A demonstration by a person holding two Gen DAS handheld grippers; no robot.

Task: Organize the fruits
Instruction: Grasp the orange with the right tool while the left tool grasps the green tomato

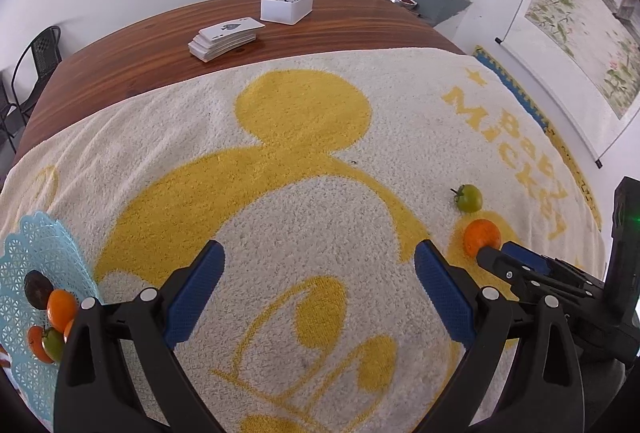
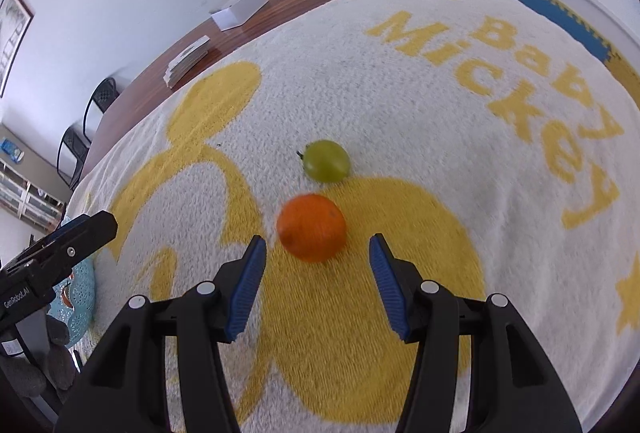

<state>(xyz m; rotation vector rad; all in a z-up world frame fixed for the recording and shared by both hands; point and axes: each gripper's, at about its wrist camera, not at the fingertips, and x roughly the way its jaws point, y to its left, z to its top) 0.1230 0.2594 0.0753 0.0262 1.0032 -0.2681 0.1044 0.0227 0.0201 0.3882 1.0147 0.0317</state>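
Note:
An orange fruit (image 2: 312, 227) lies on the yellow-and-white towel (image 2: 400, 105), just ahead of my right gripper (image 2: 318, 249), which is open with nothing between its fingers. A green fruit (image 2: 327, 161) sits a little beyond the orange one. The left wrist view shows the same orange fruit (image 1: 482, 238) and green fruit (image 1: 470, 198) at the right, with the right gripper's fingers (image 1: 516, 263) touching or nearly touching the orange. My left gripper (image 1: 318, 253) is open over bare towel. A light blue basket (image 1: 36, 257) at the far left holds several fruits.
A stack of playing cards (image 1: 224, 37) and a white box (image 1: 286, 6) of cards rest on the wooden table (image 1: 120, 61) beyond the towel. Black chairs (image 1: 38, 57) stand past the table's left end. A scroll painting (image 1: 576, 21) hangs on the right wall.

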